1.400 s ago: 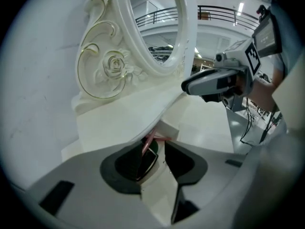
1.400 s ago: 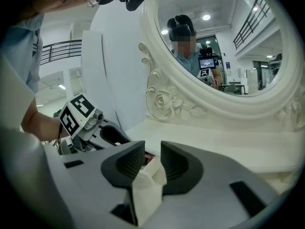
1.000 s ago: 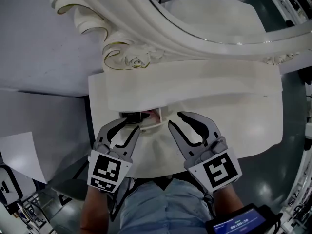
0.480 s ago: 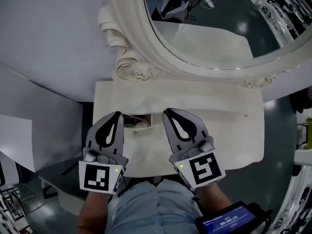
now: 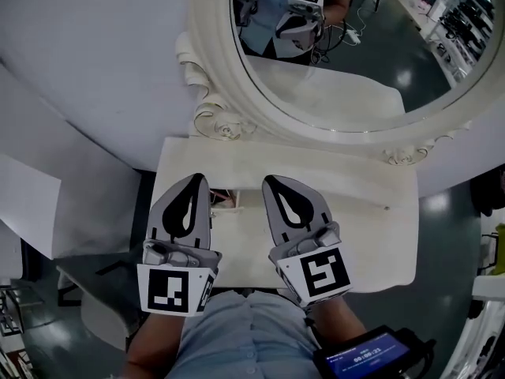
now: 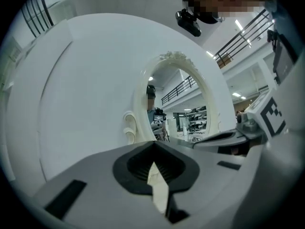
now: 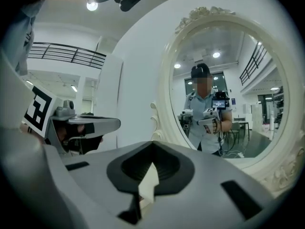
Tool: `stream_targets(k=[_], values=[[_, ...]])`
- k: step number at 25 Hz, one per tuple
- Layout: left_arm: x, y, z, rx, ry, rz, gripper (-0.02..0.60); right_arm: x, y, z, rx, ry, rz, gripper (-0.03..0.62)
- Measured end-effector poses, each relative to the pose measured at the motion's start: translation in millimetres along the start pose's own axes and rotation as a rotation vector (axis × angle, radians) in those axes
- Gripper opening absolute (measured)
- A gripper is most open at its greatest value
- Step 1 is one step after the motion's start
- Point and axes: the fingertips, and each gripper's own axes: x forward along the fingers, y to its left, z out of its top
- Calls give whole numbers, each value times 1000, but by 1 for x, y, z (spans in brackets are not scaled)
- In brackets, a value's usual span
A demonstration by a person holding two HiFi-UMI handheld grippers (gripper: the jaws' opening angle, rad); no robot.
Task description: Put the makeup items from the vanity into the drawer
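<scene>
Left gripper (image 5: 192, 186): jaws clenched, empty.
Right gripper (image 5: 278, 188): jaws clenched, empty.
Drawer (image 5: 226, 200): sliver open between the two jaws' tips.

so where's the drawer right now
In the head view a sliver of the drawer shows on the vanity, between the tips of the left tool and the right tool, closer to the left one.

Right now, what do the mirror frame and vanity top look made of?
Mirror frame: cream, glossy, with raised scrollwork. It looks like painted carved wood or moulded resin; which one can't be told.
Vanity top: smooth, flat cream surface with a soft sheen, probably painted wood or board.
</scene>
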Motion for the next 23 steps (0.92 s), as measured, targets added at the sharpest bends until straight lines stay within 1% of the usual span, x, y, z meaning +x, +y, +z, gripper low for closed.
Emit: stream_targets(k=[3,5,8,10,11,13,23], values=[[-3,-9,5,4,-7,9,2,-7,-1,2,7,-12,22,0],[-5,-12,6,-6,-7,19,2,-11,-1,6,9,-38,28,0],[-7,-13,9,-11,-13,37,2,-16,-2,6,11,-36,34,0],[-7,-15,11,-4,-16,43,2,-17,-4,13,15,-79,36,0],[-7,-17,11,-1,-16,42,2,-19,-5,13,16,-83,37,0],[-6,-21,11,3,-14,37,2,-21,-7,8,17,-58,38,0],[-6,-29,10,5,-8,33,2,-26,-8,9,19,-76,52,0]])
